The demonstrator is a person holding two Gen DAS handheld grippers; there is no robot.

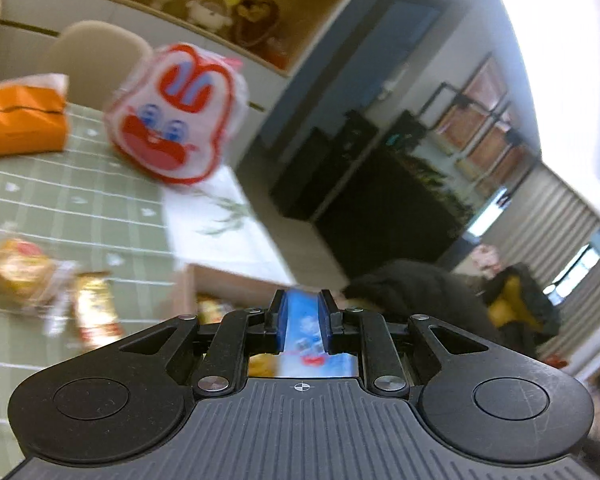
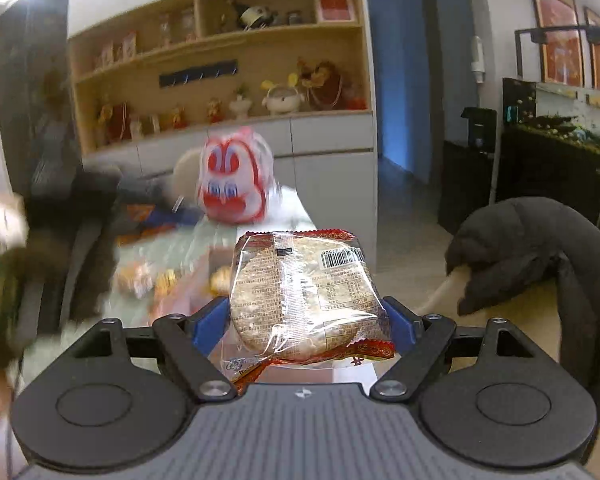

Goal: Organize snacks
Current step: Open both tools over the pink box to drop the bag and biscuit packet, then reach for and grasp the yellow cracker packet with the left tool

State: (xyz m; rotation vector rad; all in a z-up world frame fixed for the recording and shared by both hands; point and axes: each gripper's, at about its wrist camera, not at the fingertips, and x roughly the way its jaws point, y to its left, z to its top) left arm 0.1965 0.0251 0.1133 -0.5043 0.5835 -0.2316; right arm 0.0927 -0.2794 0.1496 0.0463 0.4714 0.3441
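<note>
right wrist: right gripper (image 2: 306,320) clamped on clear-wrapped biscuit pack (image 2: 300,292), held up above table.
left wrist alone catches left gripper (image 1: 304,320) pinching blue packet (image 1: 304,324) over wooden box (image 1: 220,280); rabbit-face bag (image 1: 176,112) standing on checked tablecloth (image 1: 80,208).

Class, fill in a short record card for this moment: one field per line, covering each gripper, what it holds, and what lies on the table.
left gripper: shut on a blue snack packet
right gripper: shut on a clear-wrapped round cake, barcode side showing
table: green checked cloth
on table: rabbit-face bag, orange tissue pack, wrapped bun, gold snack packet
wooden box: at the table's edge, snacks inside
image quality: background blurred
</note>
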